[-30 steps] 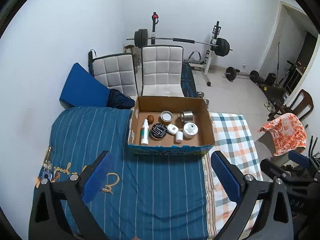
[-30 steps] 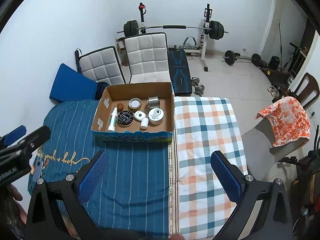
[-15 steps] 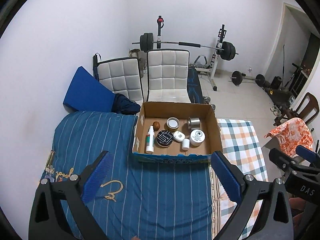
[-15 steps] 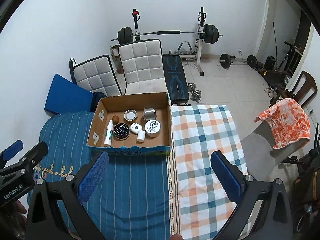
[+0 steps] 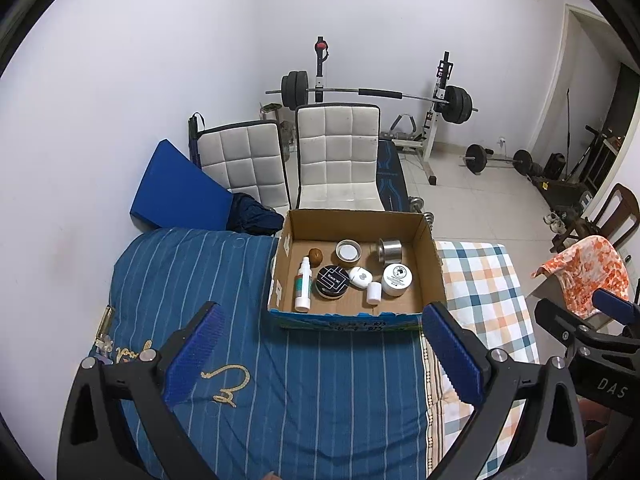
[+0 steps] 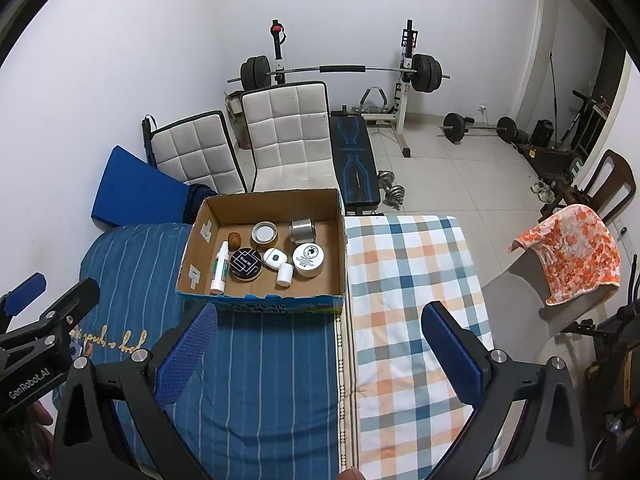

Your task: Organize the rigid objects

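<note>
my left claw (image 5: pixel 320 344) hangs released above the blue striped blanket (image 5: pixel 280 400), its two blue pads wide apart with nothing between them. my right claw (image 6: pixel 320 344) is released too, straddling the seam between that blanket and the checked blanket (image 6: pixel 408 280). the cardboard box (image 5: pixel 344 312) sits on the bed ahead of both claws, its right wall along that seam, open at the top. inside i count eight things: one white spray bottle (image 5: pixel 303 286) lying near the left wall, one black round tin (image 5: pixel 332 281) beside it, one small brown ball (image 5: pixel 315 256), one open tin with a white inside (image 5: pixel 348 250), one metal can (image 5: pixel 390 249), one white jar (image 5: pixel 397 279), one small white case (image 5: pixel 360 277) and one small white bottle (image 5: pixel 374 293). the back part of the box floor is bare. two white padded chairs (image 5: pixel 338 160) stand behind the box
</note>
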Available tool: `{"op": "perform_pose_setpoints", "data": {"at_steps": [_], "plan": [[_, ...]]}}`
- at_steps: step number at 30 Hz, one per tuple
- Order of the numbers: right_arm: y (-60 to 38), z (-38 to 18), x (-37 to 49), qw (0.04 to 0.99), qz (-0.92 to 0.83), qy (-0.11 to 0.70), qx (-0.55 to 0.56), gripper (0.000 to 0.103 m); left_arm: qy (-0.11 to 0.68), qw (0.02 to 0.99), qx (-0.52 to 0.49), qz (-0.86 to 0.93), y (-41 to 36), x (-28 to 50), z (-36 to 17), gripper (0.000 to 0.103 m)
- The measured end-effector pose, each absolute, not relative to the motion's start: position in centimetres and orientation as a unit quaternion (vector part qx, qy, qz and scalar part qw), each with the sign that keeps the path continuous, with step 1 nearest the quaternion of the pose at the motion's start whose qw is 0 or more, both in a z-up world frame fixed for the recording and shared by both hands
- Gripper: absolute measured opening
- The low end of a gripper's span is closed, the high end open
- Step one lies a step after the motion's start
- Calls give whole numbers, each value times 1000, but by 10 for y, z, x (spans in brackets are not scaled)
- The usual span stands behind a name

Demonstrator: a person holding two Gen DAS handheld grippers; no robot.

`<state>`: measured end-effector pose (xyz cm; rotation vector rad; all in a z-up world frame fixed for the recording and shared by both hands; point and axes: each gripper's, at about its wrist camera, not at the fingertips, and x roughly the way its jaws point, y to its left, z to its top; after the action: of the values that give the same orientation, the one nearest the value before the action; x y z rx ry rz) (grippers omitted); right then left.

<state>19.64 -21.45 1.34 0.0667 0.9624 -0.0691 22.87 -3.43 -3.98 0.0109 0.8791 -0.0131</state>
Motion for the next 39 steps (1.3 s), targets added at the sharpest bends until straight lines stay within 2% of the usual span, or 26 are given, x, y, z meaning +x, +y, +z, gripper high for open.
{"op": "perform_pose_setpoints", "data": {"at_steps": [39], "plan": [[-216, 26, 197, 889, -35, 456, 18, 103, 438, 899, 11, 13, -28, 235, -50, 101]]}}
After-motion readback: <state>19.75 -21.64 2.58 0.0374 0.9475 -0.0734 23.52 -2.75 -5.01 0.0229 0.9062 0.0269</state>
